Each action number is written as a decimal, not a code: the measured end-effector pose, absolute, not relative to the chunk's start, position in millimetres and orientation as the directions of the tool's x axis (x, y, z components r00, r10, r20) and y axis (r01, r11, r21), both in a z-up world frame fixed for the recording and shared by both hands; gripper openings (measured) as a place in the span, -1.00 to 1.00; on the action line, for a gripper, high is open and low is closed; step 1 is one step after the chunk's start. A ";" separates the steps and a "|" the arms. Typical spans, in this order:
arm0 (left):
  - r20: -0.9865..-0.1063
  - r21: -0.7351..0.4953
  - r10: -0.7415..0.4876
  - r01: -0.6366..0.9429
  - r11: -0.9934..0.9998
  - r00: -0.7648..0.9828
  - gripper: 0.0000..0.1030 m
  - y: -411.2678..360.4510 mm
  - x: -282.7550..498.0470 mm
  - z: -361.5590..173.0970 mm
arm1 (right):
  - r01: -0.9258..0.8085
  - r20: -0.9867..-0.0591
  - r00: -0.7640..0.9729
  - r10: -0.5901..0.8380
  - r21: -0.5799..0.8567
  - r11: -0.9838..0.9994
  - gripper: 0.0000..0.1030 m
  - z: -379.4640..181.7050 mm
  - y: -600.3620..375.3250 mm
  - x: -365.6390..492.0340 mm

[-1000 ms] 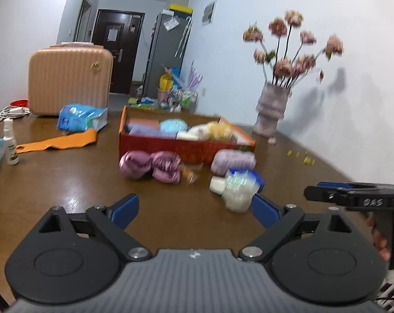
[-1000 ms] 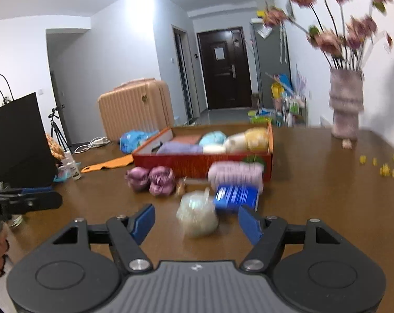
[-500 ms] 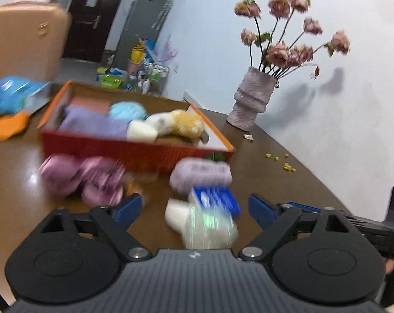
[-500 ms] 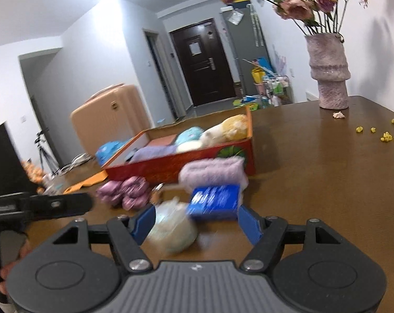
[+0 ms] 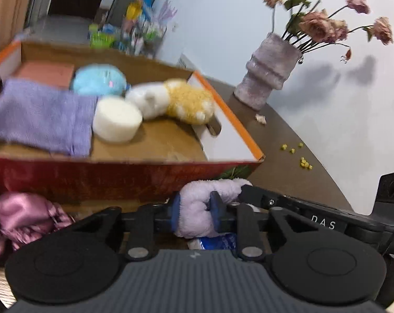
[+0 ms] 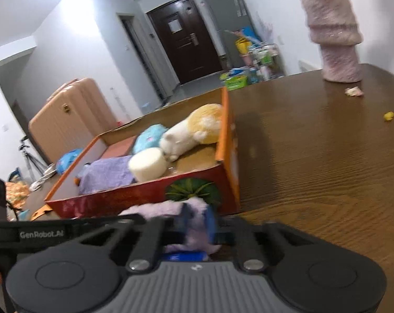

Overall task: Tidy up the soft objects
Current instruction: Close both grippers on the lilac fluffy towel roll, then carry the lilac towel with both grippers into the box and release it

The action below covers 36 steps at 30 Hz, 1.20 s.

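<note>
While both my grippers pinch the same lilac fluffy towel (image 5: pixel 197 208), my left gripper (image 5: pixel 194 212) closes its fingers on one end and my right gripper (image 6: pixel 195 224) on the other, above a blue packet (image 5: pixel 217 242) on the desk (image 6: pixel 314 156). Just beyond stands the red box (image 5: pixel 118 177), holding a purple cloth (image 5: pixel 40 116), white sponge (image 5: pixel 116 122) and plush toys (image 5: pixel 170 99); farther off, a vase (image 5: pixel 267 78).

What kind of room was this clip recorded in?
Most likely a lived-in apartment, at a dining table. A wooden table carries a vase of dried flowers; behind it a dark entrance door and a peach suitcase suggest a home.
</note>
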<state>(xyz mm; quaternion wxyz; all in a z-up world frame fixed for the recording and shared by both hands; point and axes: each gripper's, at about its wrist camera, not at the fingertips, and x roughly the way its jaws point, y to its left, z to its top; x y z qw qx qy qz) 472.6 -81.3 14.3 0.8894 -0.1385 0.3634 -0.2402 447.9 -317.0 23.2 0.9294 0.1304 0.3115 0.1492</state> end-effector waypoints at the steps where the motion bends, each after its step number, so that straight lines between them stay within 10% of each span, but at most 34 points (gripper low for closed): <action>1: -0.567 -0.420 -0.527 0.328 0.846 0.633 -0.56 -80.3 467.1 22.0 | -0.204 -0.525 0.772 0.358 0.328 0.922 -0.83 28.6 -314.4 443.3; 10: -0.384 -0.345 -0.536 0.422 0.839 0.752 -0.56 -38.9 314.4 83.9 | -0.396 -0.332 0.819 0.469 0.267 0.879 -0.83 84.2 -281.3 308.2; 24: -0.442 -0.192 -0.416 0.369 0.909 0.795 -0.39 0.5 173.5 4.9 | -0.491 -0.500 0.721 0.481 0.121 0.863 -0.69 1.0 -211.6 189.5; 27: -0.417 -0.293 -0.504 0.413 0.862 0.756 0.16 19.9 148.4 5.5 | -0.495 -0.512 0.695 0.505 0.168 0.852 -0.49 2.8 -220.9 163.1; 36: -0.484 -0.540 -0.507 0.213 0.814 0.713 0.18 42.6 172.6 -2.4 | -0.387 -0.469 0.740 0.482 0.290 0.875 -0.27 15.6 -225.1 174.6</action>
